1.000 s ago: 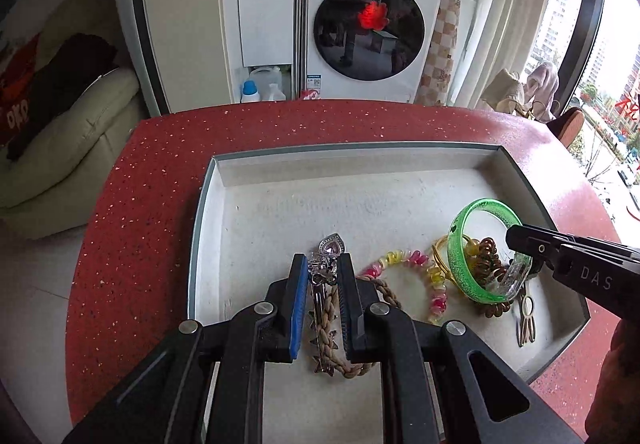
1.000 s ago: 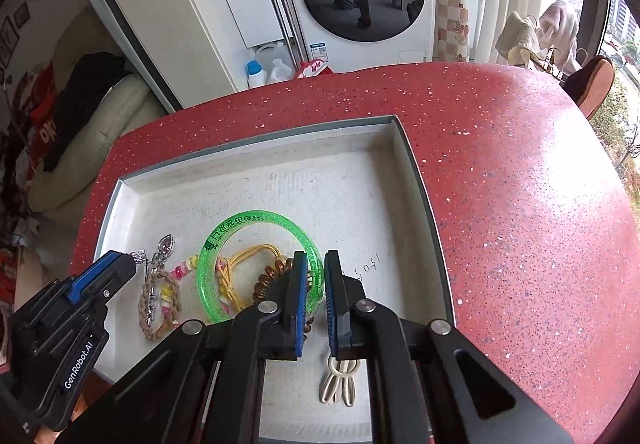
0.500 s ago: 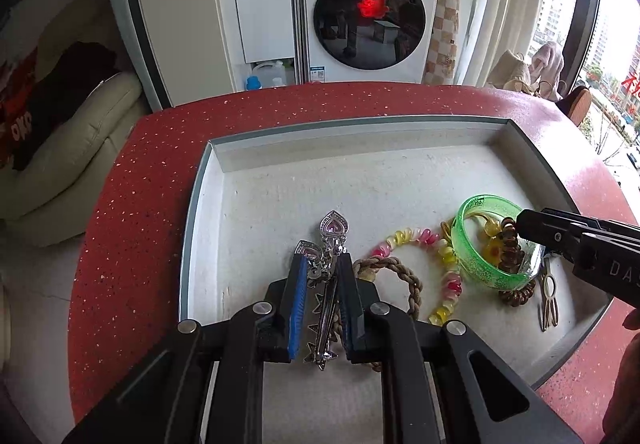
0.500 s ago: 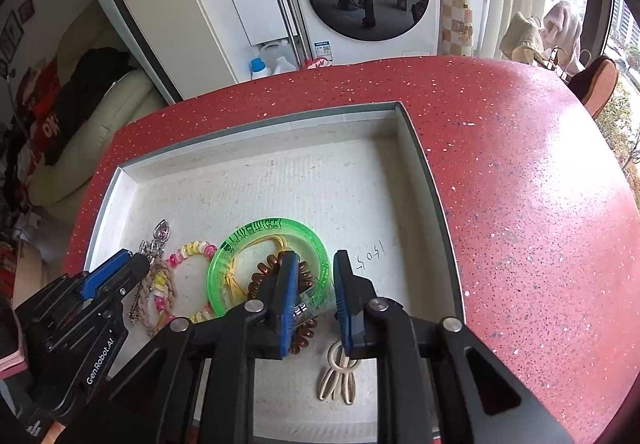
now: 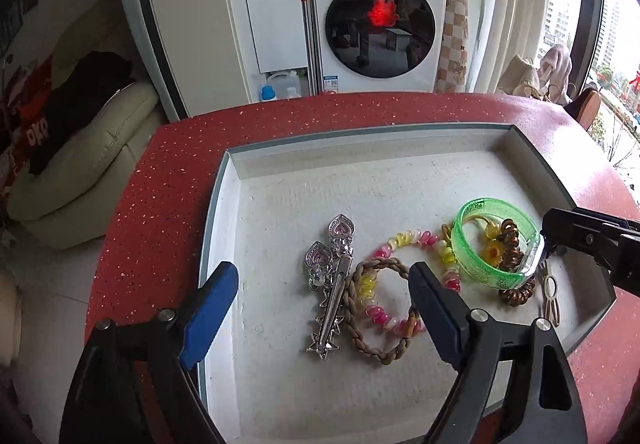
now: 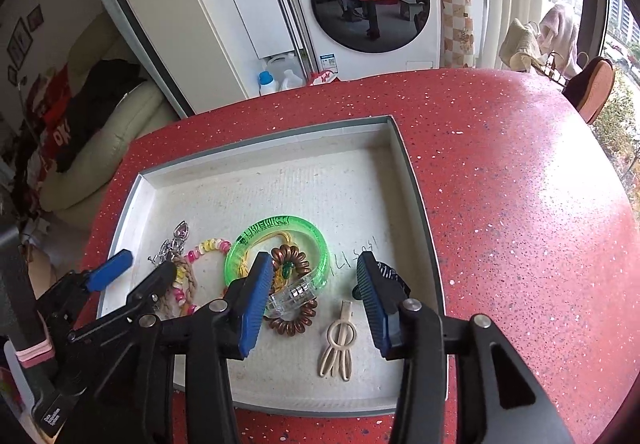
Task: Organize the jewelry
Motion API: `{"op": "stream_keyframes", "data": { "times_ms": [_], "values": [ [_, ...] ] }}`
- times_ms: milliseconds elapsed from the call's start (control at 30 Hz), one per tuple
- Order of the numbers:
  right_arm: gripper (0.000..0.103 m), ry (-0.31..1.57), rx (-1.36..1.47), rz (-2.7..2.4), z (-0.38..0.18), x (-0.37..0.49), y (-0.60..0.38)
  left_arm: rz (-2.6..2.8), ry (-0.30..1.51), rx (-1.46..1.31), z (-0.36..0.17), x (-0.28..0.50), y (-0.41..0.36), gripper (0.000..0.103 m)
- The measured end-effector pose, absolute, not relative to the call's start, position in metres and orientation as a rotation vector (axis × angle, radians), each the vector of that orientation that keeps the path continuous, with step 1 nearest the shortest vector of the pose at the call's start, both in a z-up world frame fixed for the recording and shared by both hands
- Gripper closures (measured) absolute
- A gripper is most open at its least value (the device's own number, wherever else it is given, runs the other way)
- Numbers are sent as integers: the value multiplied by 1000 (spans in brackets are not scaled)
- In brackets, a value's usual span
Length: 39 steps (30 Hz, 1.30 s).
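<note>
My left gripper (image 5: pixel 322 294) has just sprung wide, jaws still opening, dropping the silver heart hairpins (image 5: pixel 330 284) onto the tray (image 5: pixel 400 180) floor at twelve o'clock. My right gripper (image 6: pixel 316 298) is opening too, freeing the green bangle (image 6: pixel 280 250) at eleven. Both pieces are delivered; I judge fresh pickups come next.

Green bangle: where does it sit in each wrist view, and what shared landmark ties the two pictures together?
Left wrist view: green bangle lies at the right of the tray, beside the right gripper.
Right wrist view: green bangle lies left of centre in the tray, just ahead of the gripper's left finger.
Shared landmark: the brown spiral hair tie lying partly under the bangle's near edge.
</note>
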State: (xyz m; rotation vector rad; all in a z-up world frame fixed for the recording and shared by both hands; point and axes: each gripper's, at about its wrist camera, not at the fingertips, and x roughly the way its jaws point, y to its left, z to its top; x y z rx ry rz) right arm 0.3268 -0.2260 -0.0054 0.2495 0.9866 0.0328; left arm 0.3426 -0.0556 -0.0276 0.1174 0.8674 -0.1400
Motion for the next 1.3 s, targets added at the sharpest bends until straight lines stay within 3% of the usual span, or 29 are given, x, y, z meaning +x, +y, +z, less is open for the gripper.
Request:
{"op": "stream_keyframes", "data": {
  "times_ms": [300,567,800,833,867,1300],
  "values": [
    [51,996,246,41,-3,324,-230,-141,874,138,-19,340,-57,2],
    [25,1029,253,85,-6,319,-226,-138,870,147,-13,328,-52,0],
    [18,1024,271,121,-3,307,-228,-132,862,141,-8,307,-43,0],
    [15,1025,272,126,-3,304,-228,-130,861,135,-8,304,-41,0],
    [1,1023,272,127,-4,301,-226,-128,860,132,-8,300,-40,0],
    [0,1017,235,88,-5,276,-223,-121,888,115,-6,275,-31,0]
  ]
}}
